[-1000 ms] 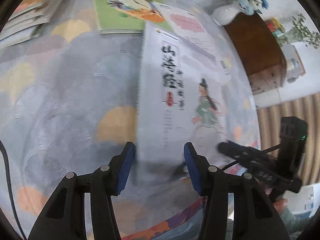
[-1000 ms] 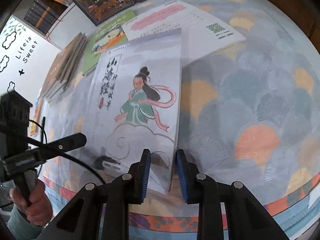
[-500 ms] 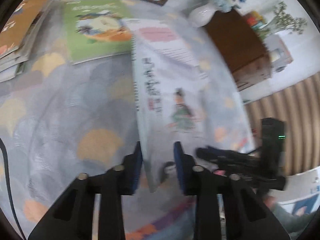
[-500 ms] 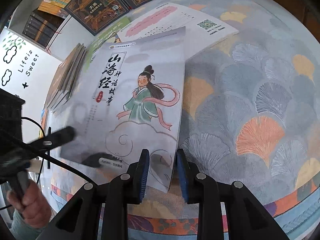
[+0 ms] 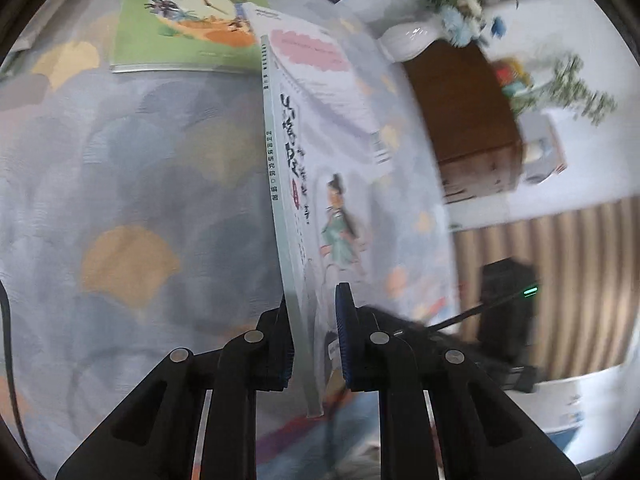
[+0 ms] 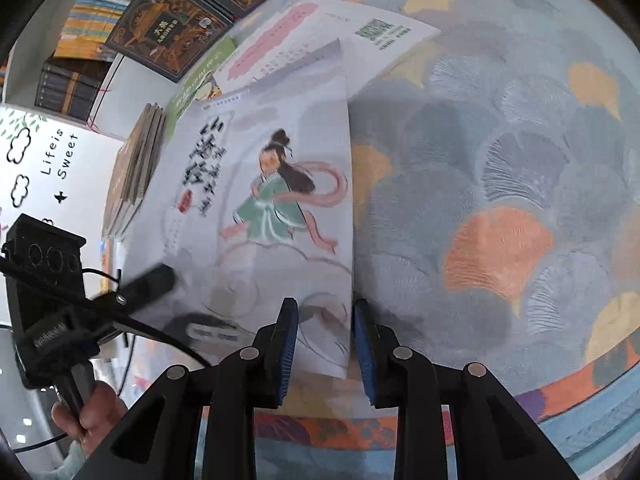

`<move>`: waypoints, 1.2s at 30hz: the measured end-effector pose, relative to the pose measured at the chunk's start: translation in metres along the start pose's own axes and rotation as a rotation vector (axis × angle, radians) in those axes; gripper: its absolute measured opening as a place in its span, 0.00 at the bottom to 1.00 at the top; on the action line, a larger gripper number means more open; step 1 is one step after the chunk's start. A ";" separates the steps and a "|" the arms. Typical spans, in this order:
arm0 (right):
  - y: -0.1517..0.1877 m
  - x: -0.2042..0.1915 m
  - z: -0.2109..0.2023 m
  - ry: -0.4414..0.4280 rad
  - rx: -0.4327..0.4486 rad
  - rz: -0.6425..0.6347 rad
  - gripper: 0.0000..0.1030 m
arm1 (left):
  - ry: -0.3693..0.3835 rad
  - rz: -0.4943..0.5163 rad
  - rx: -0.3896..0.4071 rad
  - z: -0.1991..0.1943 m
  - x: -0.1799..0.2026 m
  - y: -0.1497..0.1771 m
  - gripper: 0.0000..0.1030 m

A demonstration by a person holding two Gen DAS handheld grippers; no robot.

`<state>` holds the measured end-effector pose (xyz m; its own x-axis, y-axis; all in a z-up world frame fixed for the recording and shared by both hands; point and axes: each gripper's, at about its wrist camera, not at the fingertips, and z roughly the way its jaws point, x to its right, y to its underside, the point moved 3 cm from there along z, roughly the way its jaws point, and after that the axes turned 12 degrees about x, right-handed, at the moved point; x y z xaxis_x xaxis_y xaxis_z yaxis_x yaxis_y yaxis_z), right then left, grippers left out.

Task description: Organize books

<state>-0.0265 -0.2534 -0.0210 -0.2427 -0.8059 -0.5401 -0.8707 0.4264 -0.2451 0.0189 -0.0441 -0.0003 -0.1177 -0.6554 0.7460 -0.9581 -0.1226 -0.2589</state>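
A thin white picture book (image 6: 256,216) with a girl in a green robe on its cover is lifted off the patterned cloth. My left gripper (image 5: 314,344) is shut on its spine edge (image 5: 280,224) near the bottom corner. My right gripper (image 6: 324,344) is shut on its opposite bottom edge. The book tilts up on its spine side. A white sheet-like book with a pink panel (image 6: 320,36) lies under its far end. A green book (image 5: 188,12) lies beyond.
A stack of thin books (image 6: 136,168) lies at the left on the cloth (image 6: 520,160). Dark ornate books (image 6: 168,28) lie at the far edge. A wooden cabinet (image 5: 468,120) and a white vase (image 5: 408,40) stand past the table.
My left gripper closed on the book's spine edge. Both grippers have raised the book, and it has tilted up from lying flat.
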 end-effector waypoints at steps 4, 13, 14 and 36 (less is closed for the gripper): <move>-0.003 0.014 -0.006 -0.048 0.019 0.064 0.54 | 0.111 -0.104 -0.036 0.004 0.005 -0.011 0.13; -0.007 0.033 0.009 -0.337 0.035 0.349 0.56 | 0.262 -0.348 -0.096 0.011 -0.010 -0.013 0.13; -0.007 0.033 0.012 -0.367 0.030 0.377 0.52 | 0.269 -0.360 -0.099 0.013 -0.010 -0.014 0.13; -0.001 -0.088 -0.013 0.078 0.131 -0.389 0.31 | -0.071 0.253 0.015 -0.017 0.049 -0.009 0.13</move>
<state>-0.0102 -0.1884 0.0375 0.0581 -0.9437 -0.3258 -0.8430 0.1284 -0.5223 0.0173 -0.0627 0.0492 -0.3345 -0.7170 0.6116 -0.8962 0.0414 -0.4417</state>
